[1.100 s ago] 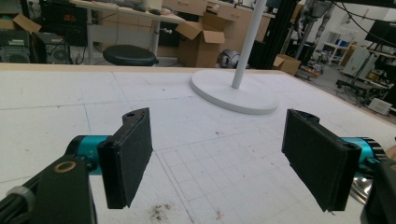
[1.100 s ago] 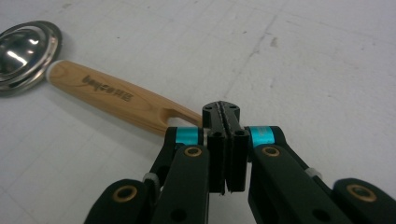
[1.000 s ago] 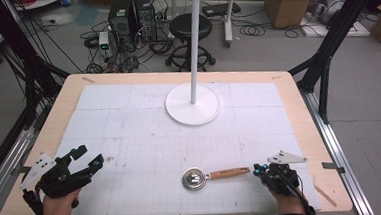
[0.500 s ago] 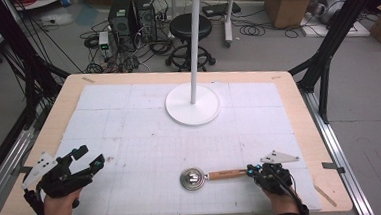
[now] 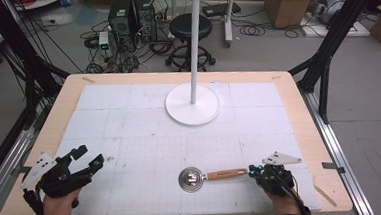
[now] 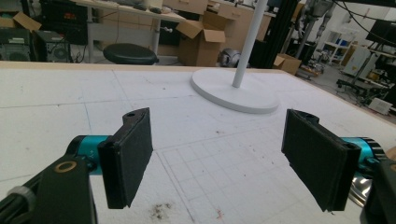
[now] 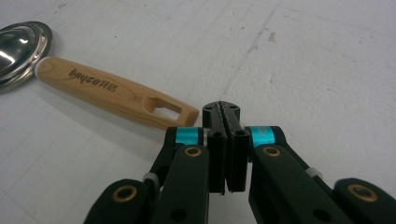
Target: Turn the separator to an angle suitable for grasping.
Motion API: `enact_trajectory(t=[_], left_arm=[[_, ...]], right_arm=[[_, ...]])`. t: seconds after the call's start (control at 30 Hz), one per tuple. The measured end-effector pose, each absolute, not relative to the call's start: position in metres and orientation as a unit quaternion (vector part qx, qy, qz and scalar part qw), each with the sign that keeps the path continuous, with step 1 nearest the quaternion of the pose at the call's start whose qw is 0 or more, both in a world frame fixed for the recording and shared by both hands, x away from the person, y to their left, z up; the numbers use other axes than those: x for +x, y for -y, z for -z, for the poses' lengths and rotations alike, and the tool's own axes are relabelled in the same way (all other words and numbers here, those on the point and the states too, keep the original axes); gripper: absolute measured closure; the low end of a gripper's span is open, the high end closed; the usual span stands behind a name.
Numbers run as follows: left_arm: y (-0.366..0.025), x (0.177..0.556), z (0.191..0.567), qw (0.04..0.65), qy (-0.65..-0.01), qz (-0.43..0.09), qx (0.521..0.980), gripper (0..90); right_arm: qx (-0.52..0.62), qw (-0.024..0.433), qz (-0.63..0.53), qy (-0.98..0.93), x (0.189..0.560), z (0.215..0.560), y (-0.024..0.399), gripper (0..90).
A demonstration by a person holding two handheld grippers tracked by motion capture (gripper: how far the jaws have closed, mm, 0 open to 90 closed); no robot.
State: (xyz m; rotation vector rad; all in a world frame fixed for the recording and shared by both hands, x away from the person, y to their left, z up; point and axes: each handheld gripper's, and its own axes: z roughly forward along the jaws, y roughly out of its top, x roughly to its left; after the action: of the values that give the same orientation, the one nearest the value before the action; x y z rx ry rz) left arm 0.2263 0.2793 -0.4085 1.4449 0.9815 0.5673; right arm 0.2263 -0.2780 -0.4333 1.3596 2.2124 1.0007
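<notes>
1. Wooden table (image 5: pixel 297 88) under a white gridded mat (image 5: pixel 145 140), faintly ruled in squares, with dark specks near the left jaws in the left gripper view.
2. White stand (image 5: pixel 193 105) at 12 o'clock on the mat: round flat base, thin upright pole, hooked top cut off by the upper edge of the high view.
3. Beyond the far edge, grey floor with a black stool (image 5: pixel 189 28), computer towers (image 5: pixel 132 17), tangled cables and cardboard boxes (image 5: pixel 292 1); black frame struts at both sides.
4. Measuring spoon (image 5: pixel 210 176) at 6 o'clock on the mat, lying flat: round steel bowl (image 5: pixel 191 179) toward 9 o'clock, wooden handle (image 5: pixel 226 174) toward 3 o'clock. Bowl empty, shiny, cut by the frame edge in the right gripper view; print on the handle upside down there and hard to read.
5. Right gripper (image 5: pixel 254 172) at 4 o'clock, jaws pressed together on nothing, tips just beside the slotted handle end; touching or not, cannot tell.
6. Left gripper (image 5: pixel 88 158) at 8 o'clock, well apart from the spoon, jaws spread wide over bare mat, nothing between the pads.
7. Both hands partly cut off by the bottom edge of the high view.
</notes>
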Motion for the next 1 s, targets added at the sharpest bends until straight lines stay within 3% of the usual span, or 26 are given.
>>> enact_trajectory(t=[1.0], left_arm=[[-0.281,0.227,0.409,0.609,-0.426,-0.244,0.622,25.2]], right_arm=[[0.441,0.134,-0.382,-0.801,0.233,0.439,0.223,88.9]])
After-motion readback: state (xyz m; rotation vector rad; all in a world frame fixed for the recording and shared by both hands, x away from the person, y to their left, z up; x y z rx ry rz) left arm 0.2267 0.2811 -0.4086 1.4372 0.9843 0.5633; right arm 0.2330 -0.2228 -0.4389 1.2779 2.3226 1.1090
